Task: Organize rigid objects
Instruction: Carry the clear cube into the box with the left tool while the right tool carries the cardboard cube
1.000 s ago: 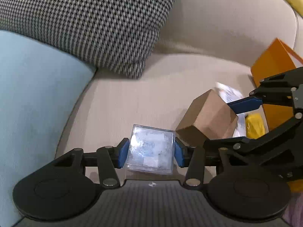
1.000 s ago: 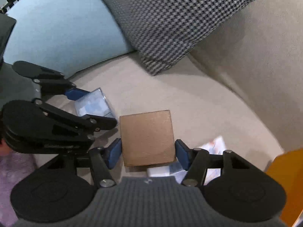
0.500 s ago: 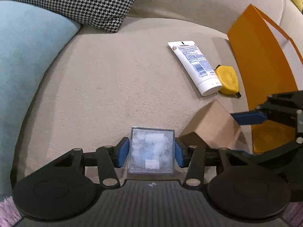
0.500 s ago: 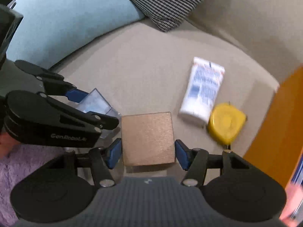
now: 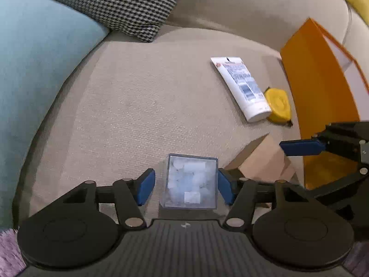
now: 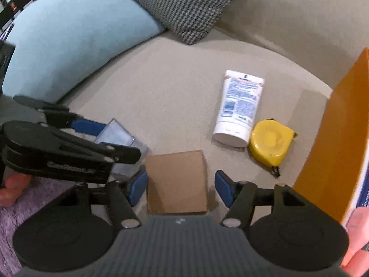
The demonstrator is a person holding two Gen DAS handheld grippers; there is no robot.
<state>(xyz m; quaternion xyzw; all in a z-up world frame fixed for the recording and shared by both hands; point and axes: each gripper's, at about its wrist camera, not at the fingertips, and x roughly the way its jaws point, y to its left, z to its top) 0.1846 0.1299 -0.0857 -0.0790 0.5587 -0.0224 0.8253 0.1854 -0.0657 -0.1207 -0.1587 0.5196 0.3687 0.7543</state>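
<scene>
A clear plastic box (image 5: 191, 181) with pale contents rests on the beige sofa seat between the fingers of my left gripper (image 5: 184, 185), which is open with gaps on both sides. A brown cardboard box (image 6: 176, 182) sits on the seat between the fingers of my right gripper (image 6: 181, 188), also open. The two boxes stand side by side near the seat's front edge. The cardboard box shows in the left wrist view (image 5: 263, 161); the clear box shows in the right wrist view (image 6: 120, 138).
A white tube (image 6: 238, 107) and a yellow tape measure (image 6: 269, 143) lie further back on the seat. An orange box (image 6: 334, 152) stands at the right. A light blue cushion (image 6: 69, 46) and a houndstooth pillow (image 6: 184, 4) lean at the back left.
Both grippers carried their boxes toward the seat's front edge and opened. The clear box and the cardboard box now rest on the seat, released.
</scene>
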